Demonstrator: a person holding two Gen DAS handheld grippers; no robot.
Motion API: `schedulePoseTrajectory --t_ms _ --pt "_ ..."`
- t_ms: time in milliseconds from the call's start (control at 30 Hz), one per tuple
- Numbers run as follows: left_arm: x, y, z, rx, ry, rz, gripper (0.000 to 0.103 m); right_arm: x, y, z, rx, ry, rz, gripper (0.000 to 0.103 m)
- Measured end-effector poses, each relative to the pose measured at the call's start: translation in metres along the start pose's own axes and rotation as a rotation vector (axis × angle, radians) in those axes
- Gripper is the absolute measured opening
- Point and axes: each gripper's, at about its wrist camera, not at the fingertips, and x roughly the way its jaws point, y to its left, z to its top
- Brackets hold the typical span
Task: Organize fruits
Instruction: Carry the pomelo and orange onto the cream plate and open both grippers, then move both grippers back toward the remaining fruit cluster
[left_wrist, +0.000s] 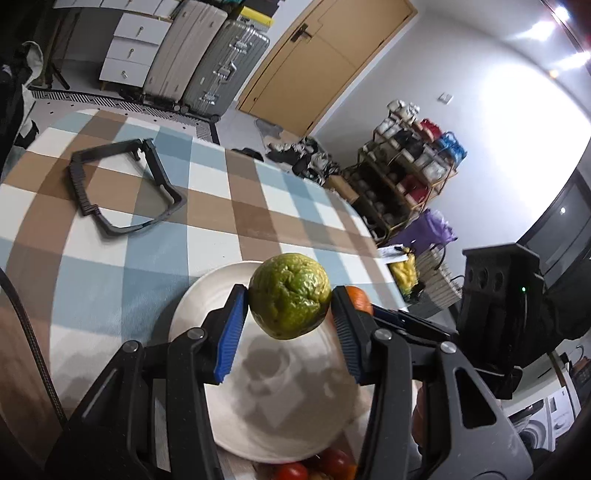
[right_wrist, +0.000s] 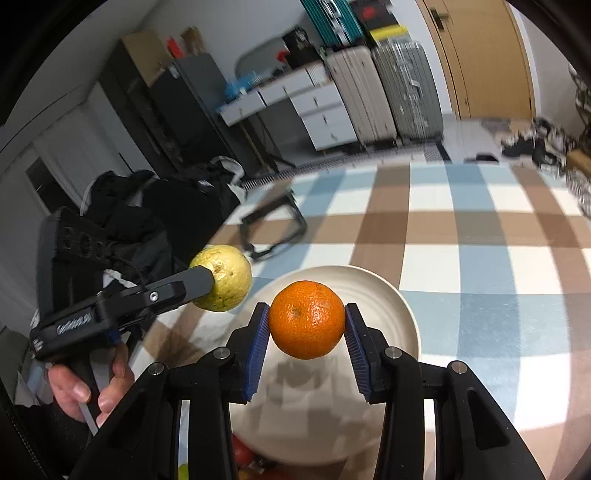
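Note:
My left gripper (left_wrist: 290, 297) is shut on a wrinkled green fruit (left_wrist: 290, 295) and holds it above the white plate (left_wrist: 207, 295). My right gripper (right_wrist: 306, 321) is shut on an orange (right_wrist: 306, 319) and holds it above the same plate (right_wrist: 388, 295). The orange also peeks out behind my left gripper's right finger (left_wrist: 359, 297). In the right wrist view the left gripper with the green fruit (right_wrist: 221, 278) hangs to the left of the orange, apart from it. The plate looks bare.
The table has a blue, brown and white checked cloth (left_wrist: 221, 206). A black folding frame (left_wrist: 122, 184) lies on it farther back. Red tomatoes (left_wrist: 314, 467) sit near the plate's front edge. Suitcases (left_wrist: 207, 59) and a shelf (left_wrist: 402, 173) stand beyond the table.

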Motion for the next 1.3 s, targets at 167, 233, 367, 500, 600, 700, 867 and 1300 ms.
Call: schedulePoseTrajectory --t_ms 167,233,367,500,600,700,867,1300 --pt "0.034 0.015 -0.001 0.000 0.051 0.008 0.044 0.036 -0.018 0.001 0.017 0.056 -0.032 0.041" --pt "0.045 0.019 -0.001 -0.002 0.066 0.015 0.044 0.045 -0.025 -0.001 0.040 0.065 -0.027 0.041" --pt "0.063 0.027 -0.002 -0.002 0.096 0.013 0.044 0.056 -0.030 -0.003 0.039 0.079 -0.047 0.041" --pt "0.076 0.034 0.000 -0.011 0.105 0.024 0.044 0.064 -0.028 -0.002 0.012 0.083 -0.070 0.041" --pt "0.083 0.035 0.002 -0.016 0.114 0.018 0.044 0.067 -0.024 0.000 -0.017 0.069 -0.095 0.041" --pt "0.086 0.035 0.004 -0.019 0.117 0.020 0.044 0.068 -0.018 0.002 -0.064 0.054 -0.128 0.042" --pt "0.077 0.031 0.006 -0.028 0.108 0.042 0.068 0.058 -0.014 0.002 -0.106 0.011 -0.126 0.054" --pt "-0.003 -0.022 -0.018 0.096 0.001 0.193 0.083 -0.035 0.013 -0.028 -0.102 -0.154 -0.185 0.099"
